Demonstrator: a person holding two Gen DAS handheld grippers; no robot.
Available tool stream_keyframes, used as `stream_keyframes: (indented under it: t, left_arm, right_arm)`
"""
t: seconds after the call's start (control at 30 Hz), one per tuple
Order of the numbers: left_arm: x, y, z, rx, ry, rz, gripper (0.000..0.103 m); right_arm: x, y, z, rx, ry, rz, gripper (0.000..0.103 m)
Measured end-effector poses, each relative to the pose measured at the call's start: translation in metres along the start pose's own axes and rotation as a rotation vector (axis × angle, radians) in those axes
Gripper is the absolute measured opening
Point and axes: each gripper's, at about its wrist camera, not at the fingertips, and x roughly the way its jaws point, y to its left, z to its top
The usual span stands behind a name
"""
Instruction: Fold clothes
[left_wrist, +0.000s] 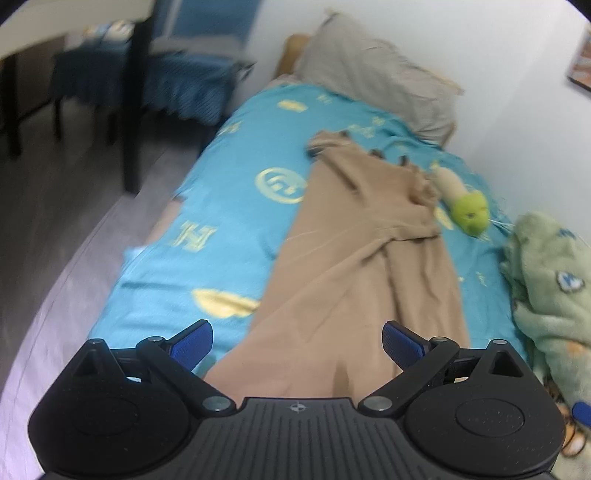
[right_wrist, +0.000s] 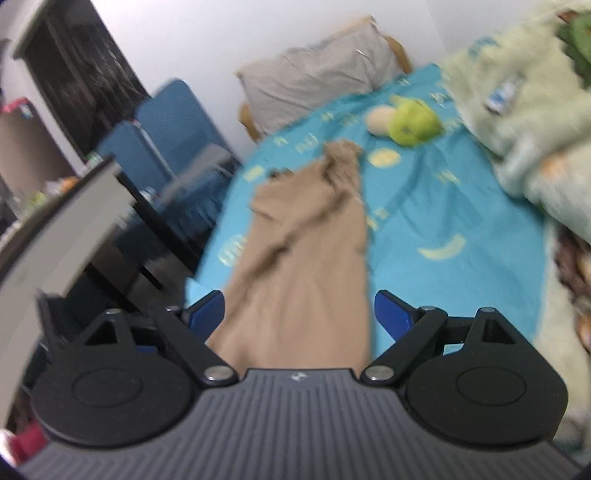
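Nearest in the left wrist view, the left gripper (left_wrist: 297, 345) has its two blue-padded fingers (left_wrist: 194, 343) spread wide, with nothing pinched between them; the near end of the tan trousers (left_wrist: 354, 266) lies in the gap below, and whether the pads graze the cloth cannot be told. In the right wrist view the right gripper (right_wrist: 299, 314) likewise stands wide apart, its blue fingers (right_wrist: 391, 315) flanking the near end of the trousers (right_wrist: 306, 258) without clasping it. The trousers stretch lengthwise away from both grippers along the turquoise bedspread (left_wrist: 221, 206), laid one leg over the other, with rumpled folds toward the waistband at the far end. Just beyond that far end, to the right, lies a green and cream plush toy (left_wrist: 465, 206). A pale green fleecy blanket (left_wrist: 546, 295) is heaped along the right side of the bed. At the far head of the bed a grey pillow (left_wrist: 376, 70) leans against the white wall. Off the left side stand a blue chair (right_wrist: 173, 125) and a dark-legged table (right_wrist: 55, 229).
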Motion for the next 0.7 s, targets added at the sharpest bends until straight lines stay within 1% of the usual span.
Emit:
stream_keyframes:
  t: [0.1,0.13,0.2,0.23,0.27,0.3,0.37,0.43,0.5,0.53,0.6,0.67,0.7]
  left_arm:
    - [0.006,0.026,0.006,-0.073,0.070,0.038,0.099]
    - [0.009,0.038,0.008,-0.117,0.103,0.059,0.098]
    - [0.014,0.070,0.009,-0.261,0.171,0.105,0.094]
    - [0.013,0.084,0.007,-0.328,0.182,0.105,0.093]
    - [0.012,0.094,0.006,-0.377,0.192,0.109,0.093]
    - [0.011,0.100,0.006,-0.402,0.208,0.123,0.093]
    - [0.009,0.105,0.007,-0.400,0.234,0.154,0.092]
    - [0.009,0.103,0.007,-0.354,0.268,0.194,0.091]
    - [0.010,0.097,0.008,-0.286,0.320,0.213,0.086]
    - [0.009,0.094,0.005,-0.262,0.336,0.207,0.081]
    - [0.006,0.088,0.002,-0.225,0.360,0.190,0.080]
    - [0.008,0.083,0.002,-0.177,0.394,0.147,0.074]
    - [0.009,0.079,0.004,-0.138,0.412,0.137,0.072]
  right_arm:
    - [0.002,-0.003,0.005,0.029,-0.014,0.029,0.089]
    - [0.006,-0.004,0.005,0.037,-0.010,0.027,0.089]
    - [0.014,-0.006,0.005,0.046,0.011,0.017,0.089]
    - [0.018,-0.007,0.004,0.047,0.030,0.014,0.089]
    - [0.021,-0.008,0.004,0.047,0.045,0.017,0.089]
    - [0.021,-0.008,0.003,0.048,0.053,0.022,0.089]
    - [0.019,-0.008,0.001,0.043,0.053,0.036,0.089]
    - [0.021,-0.007,0.001,0.031,0.058,0.042,0.089]
    - [0.025,-0.006,0.000,0.023,0.073,0.042,0.089]
    - [0.028,-0.006,0.000,0.023,0.084,0.042,0.089]
    - [0.031,-0.008,0.000,0.036,0.098,0.044,0.089]
    - [0.035,-0.011,0.000,0.059,0.108,0.047,0.089]
    - [0.036,-0.012,0.000,0.070,0.111,0.049,0.089]
